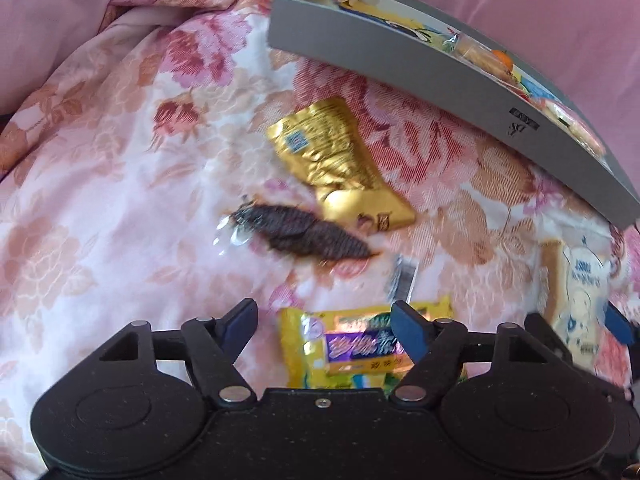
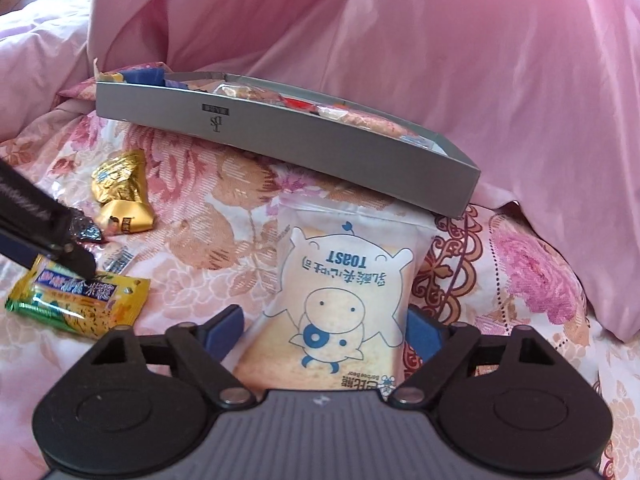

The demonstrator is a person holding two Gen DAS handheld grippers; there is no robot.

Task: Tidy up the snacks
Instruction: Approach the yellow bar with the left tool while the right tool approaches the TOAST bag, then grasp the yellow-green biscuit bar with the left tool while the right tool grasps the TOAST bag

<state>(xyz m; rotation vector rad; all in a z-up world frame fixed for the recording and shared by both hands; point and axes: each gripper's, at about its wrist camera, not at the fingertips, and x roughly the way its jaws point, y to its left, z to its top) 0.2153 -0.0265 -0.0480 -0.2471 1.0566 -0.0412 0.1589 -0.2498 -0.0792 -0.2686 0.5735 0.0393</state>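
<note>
A grey box holding several snacks lies on a floral quilt. My left gripper is open with a yellow snack packet lying between its fingers. A gold wrapper and a dark brown wrapped snack lie ahead of it. My right gripper has its blue pads on both sides of a white toast packet; I cannot tell whether they press it.
The floral quilt is soft and uneven. A pink blanket is bunched up behind the box. The left gripper's finger shows at the left of the right wrist view.
</note>
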